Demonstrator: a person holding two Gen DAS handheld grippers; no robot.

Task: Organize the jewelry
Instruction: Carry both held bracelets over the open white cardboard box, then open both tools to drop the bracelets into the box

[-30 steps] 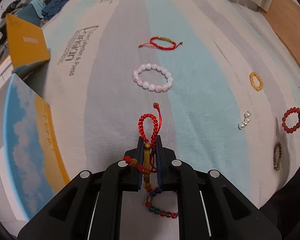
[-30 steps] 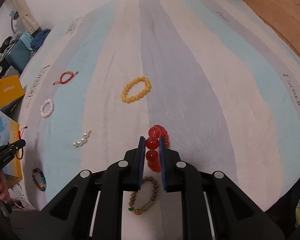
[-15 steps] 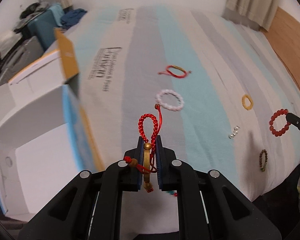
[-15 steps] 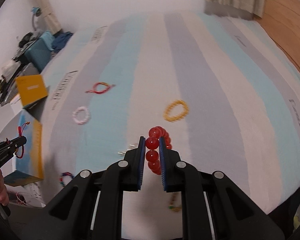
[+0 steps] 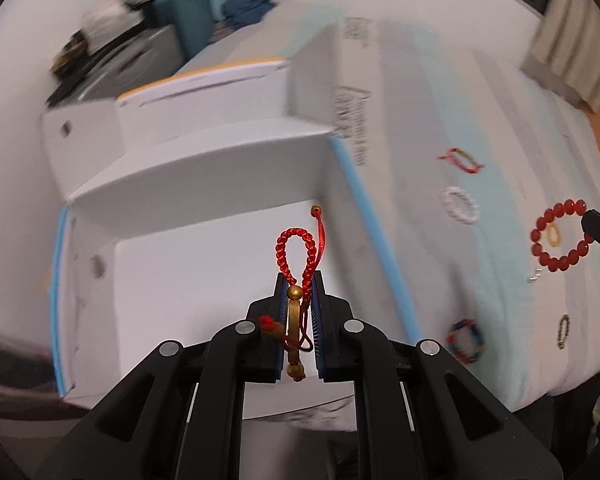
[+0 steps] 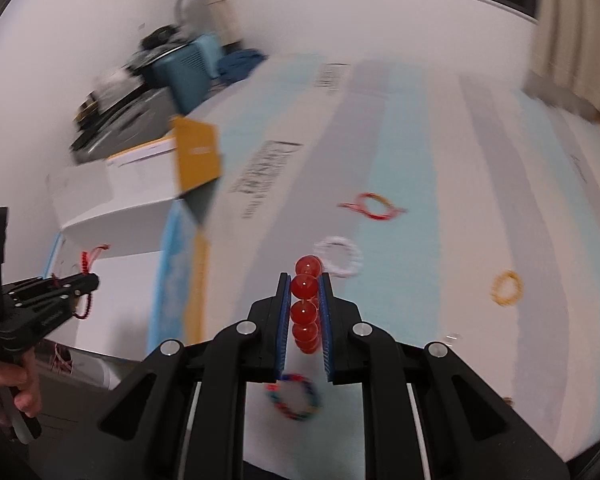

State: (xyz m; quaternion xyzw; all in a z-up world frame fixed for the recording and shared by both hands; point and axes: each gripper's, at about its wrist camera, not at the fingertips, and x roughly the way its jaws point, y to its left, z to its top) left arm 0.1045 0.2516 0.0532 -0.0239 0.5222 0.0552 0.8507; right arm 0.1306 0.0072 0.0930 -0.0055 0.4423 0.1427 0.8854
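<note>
The biggest change is in my left view: a second ago it looked across the striped bedspread (image 5: 452,128), and now the open white box (image 5: 204,264) off the left edge of the bed fills it, so I have swung that arm over the drop-off. My left gripper (image 5: 298,312) has its fingers pinched narrow on the red cord bracelet (image 5: 298,256), whose braided loop and gold bead stick out past the tips above the box floor (nothing lies in the part of the box I can see). I judge a release here would land it inside. My right gripper (image 6: 305,312) has lifted too: it holds the red bead bracelet (image 6: 306,304) clamped between its pads, now hanging clear of the cloth instead of resting on it, and turned toward the box. Left on the bed are the other red cord bracelet (image 6: 374,206), white bead bracelet (image 6: 338,262), multicolour bracelet (image 6: 294,398) and yellow bracelet (image 6: 507,289).
</note>
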